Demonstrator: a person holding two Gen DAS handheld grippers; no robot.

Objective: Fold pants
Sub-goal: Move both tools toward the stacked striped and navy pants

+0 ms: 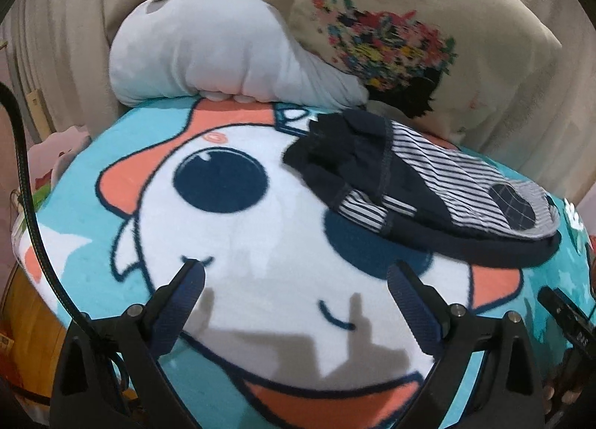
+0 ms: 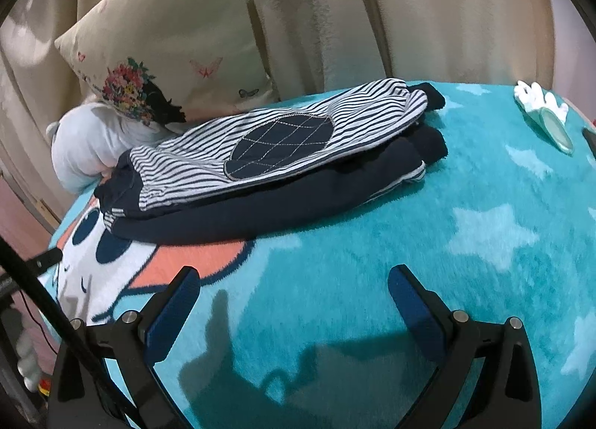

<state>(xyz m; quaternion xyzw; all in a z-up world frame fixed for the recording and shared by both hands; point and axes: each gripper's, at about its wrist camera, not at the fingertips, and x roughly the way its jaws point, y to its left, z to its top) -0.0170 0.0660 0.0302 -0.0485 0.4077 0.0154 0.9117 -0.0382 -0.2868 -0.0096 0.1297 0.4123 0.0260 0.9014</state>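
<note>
Navy, white-striped pants (image 2: 268,153); turquoise blanket (image 2: 409,235)

Open blanket (image 2: 409,242) ahead of both sets of fingers, nothing blocking. Folded pants (image 2: 283,153) sit at twelve o'clock; pillow (image 2: 167,38) and grey plush (image 1: 208,56) wall off behind them, eleven o'clock.

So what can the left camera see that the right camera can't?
Only the left wrist view shows the cartoon face's big eye and smile clearly, and the left gripper, open over the blanket. Only the right wrist view shows the small white-and-green thing at the far right and the right gripper, open too. Both show the pants folded on the blanket, the plush and the pillow.
</note>
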